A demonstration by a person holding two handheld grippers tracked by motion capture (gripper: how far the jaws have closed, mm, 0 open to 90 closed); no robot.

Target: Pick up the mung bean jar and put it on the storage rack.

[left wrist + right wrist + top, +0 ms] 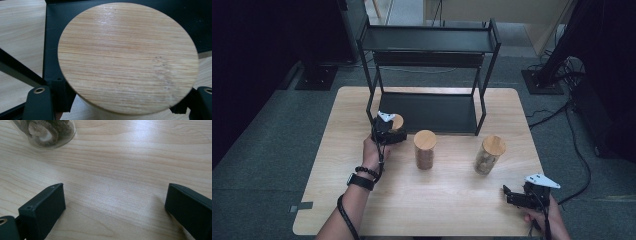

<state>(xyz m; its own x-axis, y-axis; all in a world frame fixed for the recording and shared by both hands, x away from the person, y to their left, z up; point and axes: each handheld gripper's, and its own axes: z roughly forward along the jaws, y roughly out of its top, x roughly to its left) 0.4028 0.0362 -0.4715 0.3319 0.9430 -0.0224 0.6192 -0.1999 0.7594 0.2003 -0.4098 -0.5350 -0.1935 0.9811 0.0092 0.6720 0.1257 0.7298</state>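
From the high view we see a light wooden surface [447, 200] with a black two-tier shelf rack [429, 80] standing at its far side. Three jars with round bamboo lids are on the surface in front of the rack. Our left gripper [388, 131] is at the rack's near left corner, at the leftmost jar [397, 121], which stands just beside the rack's left front leg. In the left gripper view that jar's bamboo lid [127, 57] lies between the two black fingers [40, 102], one low at each side; the fingers sit close against the jar's sides, so we take them as closed on it, though the contact itself is hidden under the lid's edge. Behind the lid we see the rack's dark lower shelf [52, 37]. The middle jar [425, 149] stands upright near the surface's centre, well apart from the left gripper. The right jar [488, 154] stands tilted in the view, to the right of the middle one; in the right gripper view its glass base [45, 132] shows sliced, ring-shaped contents at the top left. Our right gripper [521, 196] rests low near the surface's near right corner, its fingers [43, 207] spread wide with bare wood between them, holding nothing.
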